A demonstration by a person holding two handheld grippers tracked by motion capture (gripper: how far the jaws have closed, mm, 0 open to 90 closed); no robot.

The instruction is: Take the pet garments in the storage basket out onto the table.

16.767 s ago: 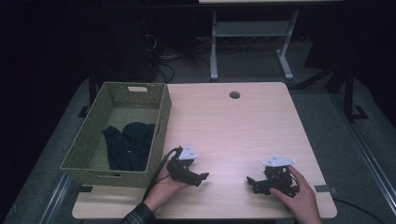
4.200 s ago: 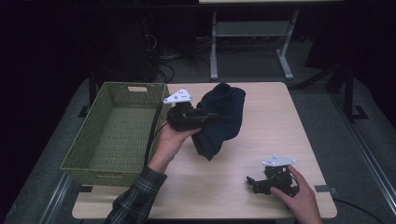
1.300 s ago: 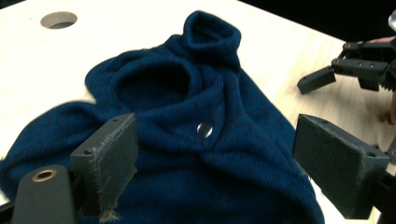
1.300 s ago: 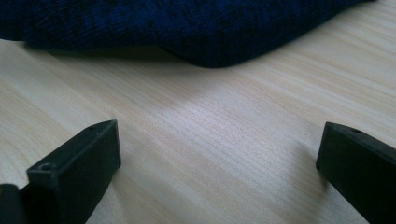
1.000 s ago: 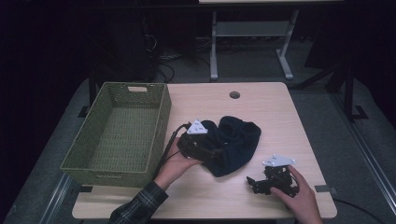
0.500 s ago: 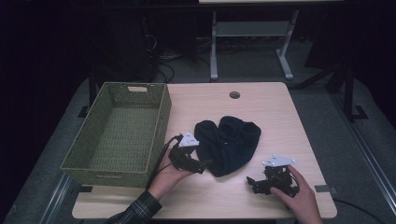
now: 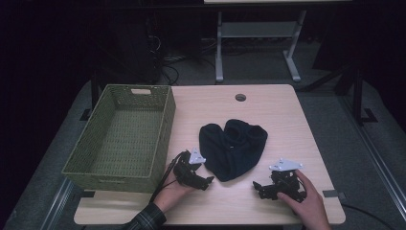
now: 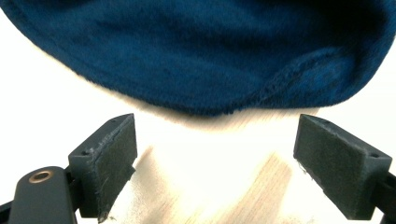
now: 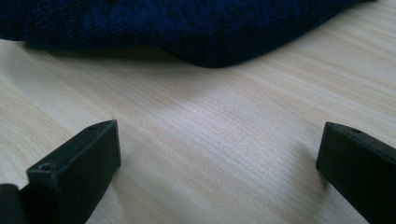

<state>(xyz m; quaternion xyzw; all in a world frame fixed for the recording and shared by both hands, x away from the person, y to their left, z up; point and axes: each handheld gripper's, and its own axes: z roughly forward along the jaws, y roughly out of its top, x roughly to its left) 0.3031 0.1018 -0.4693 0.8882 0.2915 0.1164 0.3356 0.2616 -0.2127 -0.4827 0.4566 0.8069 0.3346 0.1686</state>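
Observation:
A dark blue knitted garment (image 7: 233, 147) lies crumpled in the middle of the wooden table (image 7: 268, 105). My left gripper (image 7: 205, 181) rests on the table just left of its near edge, open, with nothing between its pads (image 8: 114, 154). The garment's hem (image 8: 219, 70) lies a short way beyond those jaws. My right gripper (image 7: 259, 187) sits near the front right of the table, open and empty, pointing left toward the garment (image 9: 187, 28). A hand holds each gripper.
A green woven basket (image 7: 125, 136) stands on the left part of the table, with nothing in it. A round cable hole (image 7: 240, 97) is at the table's far edge. Behind the table stands a white metal frame (image 7: 253, 36) on a dark floor.
The left gripper lifted the garment out of the basket, set it on the table middle, let go and drew back toward the front. The right gripper stayed put.

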